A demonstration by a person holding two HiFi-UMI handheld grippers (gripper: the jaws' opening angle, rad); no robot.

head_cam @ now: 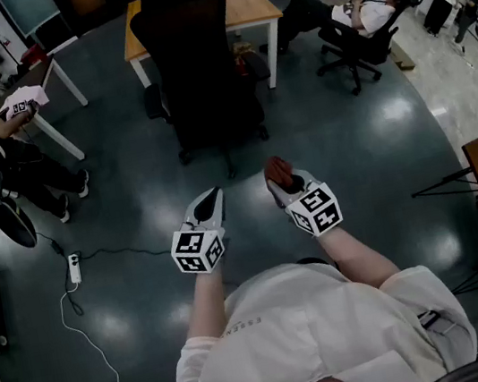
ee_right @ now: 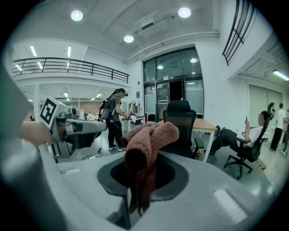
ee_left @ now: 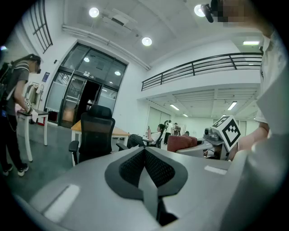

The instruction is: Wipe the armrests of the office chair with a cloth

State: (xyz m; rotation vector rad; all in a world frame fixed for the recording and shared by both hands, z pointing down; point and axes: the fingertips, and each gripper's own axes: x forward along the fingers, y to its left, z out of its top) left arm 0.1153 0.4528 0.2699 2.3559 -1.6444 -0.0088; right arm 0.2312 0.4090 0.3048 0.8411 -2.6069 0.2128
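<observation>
Since the office chair (ee_right: 180, 122) stands ahead, my right claw (ee_right: 143, 176) pinches the cloth (ee_right: 149, 135) ready for wiping; left claw (ee_left: 145, 163) closed, empty.

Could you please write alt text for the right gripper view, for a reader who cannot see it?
The right gripper is shut on a reddish-brown cloth bunched above its jaws. Ahead, a black office chair stands at a wooden table; the left gripper shows at the picture's left.
</observation>
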